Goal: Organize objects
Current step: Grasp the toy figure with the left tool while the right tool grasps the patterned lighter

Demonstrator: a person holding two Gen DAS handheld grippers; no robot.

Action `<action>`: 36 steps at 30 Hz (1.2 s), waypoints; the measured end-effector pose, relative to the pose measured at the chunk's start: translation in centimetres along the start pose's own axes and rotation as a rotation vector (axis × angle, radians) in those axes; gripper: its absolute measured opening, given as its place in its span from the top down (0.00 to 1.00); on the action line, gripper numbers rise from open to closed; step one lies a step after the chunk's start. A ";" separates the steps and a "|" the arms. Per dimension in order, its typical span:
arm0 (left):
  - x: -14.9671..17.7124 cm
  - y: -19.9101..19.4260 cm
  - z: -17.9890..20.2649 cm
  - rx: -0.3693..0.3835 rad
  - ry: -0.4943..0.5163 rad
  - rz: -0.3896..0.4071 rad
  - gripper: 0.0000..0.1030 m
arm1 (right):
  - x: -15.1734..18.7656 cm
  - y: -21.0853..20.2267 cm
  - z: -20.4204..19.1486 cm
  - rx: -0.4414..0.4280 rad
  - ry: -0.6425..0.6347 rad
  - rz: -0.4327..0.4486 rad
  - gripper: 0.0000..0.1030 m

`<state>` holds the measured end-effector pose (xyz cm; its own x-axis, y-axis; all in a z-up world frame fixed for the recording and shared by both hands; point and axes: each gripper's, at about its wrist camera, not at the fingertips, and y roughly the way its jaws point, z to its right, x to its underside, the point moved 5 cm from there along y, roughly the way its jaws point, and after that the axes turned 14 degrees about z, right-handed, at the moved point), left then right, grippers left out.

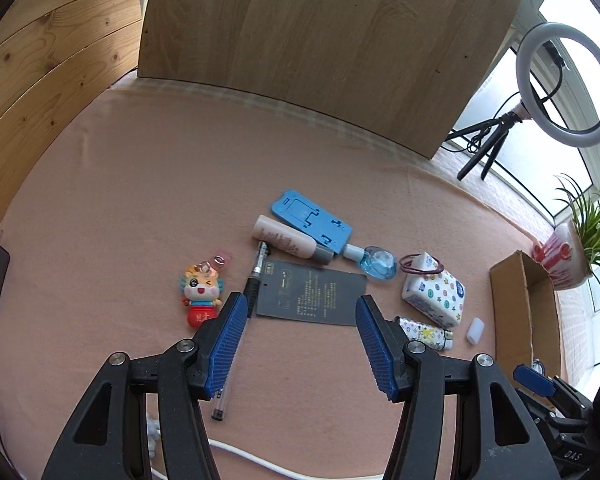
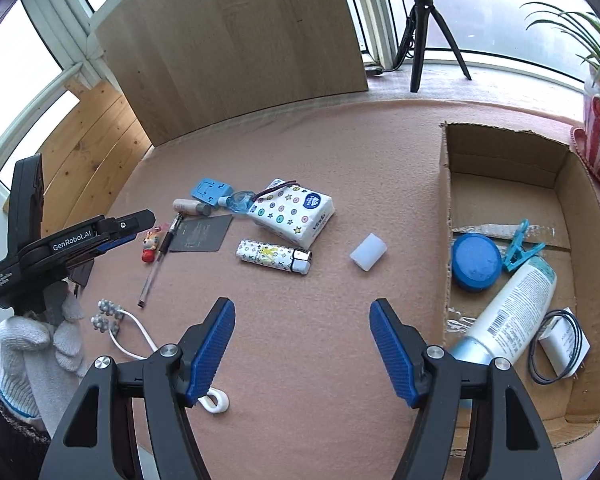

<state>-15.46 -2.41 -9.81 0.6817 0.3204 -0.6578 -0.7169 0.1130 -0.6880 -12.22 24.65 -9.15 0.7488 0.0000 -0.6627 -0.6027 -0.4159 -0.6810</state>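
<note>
While both grippers are hanging above the pink mat point(image 2: 300, 152), neither one is gripping anything. The left gripper point(image 1: 300, 304) is standing with its blue pads spread apart and nothing between them; below it are lying a dark grey card point(image 1: 312, 296) and a clear-barrelled pen point(image 1: 240, 320), whose grip end is touching the card's left edge. A cartoon figure keychain point(image 1: 200, 292) is lying just left of the pen. Beyond the card, a beige tube point(image 1: 288, 242) is resting against a blue phone stand point(image 1: 310, 220), with a small blue bottle point(image 1: 374, 262) beside them.

The right gripper point(image 2: 302, 308) is likewise standing spread and empty over bare mat. Ahead of it are lying a patterned lighter point(image 2: 274, 256), a white cap point(image 2: 368, 252) and a tissue pack point(image 2: 296, 212) with a dark hair tie point(image 2: 276, 190) on its top edge.

The cardboard box point(image 2: 444, 220) is sitting at the right of the mat and is already containing a blue round lid point(image 2: 476, 262), a blue clothes peg point(image 2: 520, 244), a white bottle point(image 2: 512, 312) and a white packet point(image 2: 564, 340) ringed by a black band. A white cable point(image 2: 132, 332) is trailing along the near left of the mat, where a gloved hand point(image 2: 32, 344) is holding the left tool.
</note>
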 end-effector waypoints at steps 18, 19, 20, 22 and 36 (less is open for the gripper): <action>0.2 1.7 -6.8 -0.066 -0.080 -0.035 0.42 | -1.2 10.4 -6.2 -0.049 -0.232 -0.133 0.36; 0.2 1.8 -6.9 -0.067 -0.081 -0.037 0.42 | -1.2 10.8 -6.2 -0.046 -0.233 -0.140 0.36; 0.1 2.0 -6.9 -0.065 -0.084 -0.039 0.42 | -1.3 11.3 -6.0 -0.045 -0.230 -0.148 0.36; 0.1 2.3 -6.9 -0.060 -0.084 -0.042 0.42 | -1.4 12.1 -5.8 -0.043 -0.229 -0.163 0.36; 1.0 4.9 -6.4 -0.081 -0.026 -0.087 0.57 | -0.3 13.2 -4.9 -0.061 -0.230 -0.248 0.42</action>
<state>-17.36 -7.56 -15.80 0.7364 0.3367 -0.5868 -0.6401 0.0658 -0.7655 -19.06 14.73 -16.38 0.7844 0.3103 -0.5371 -0.3875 -0.4309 -0.8149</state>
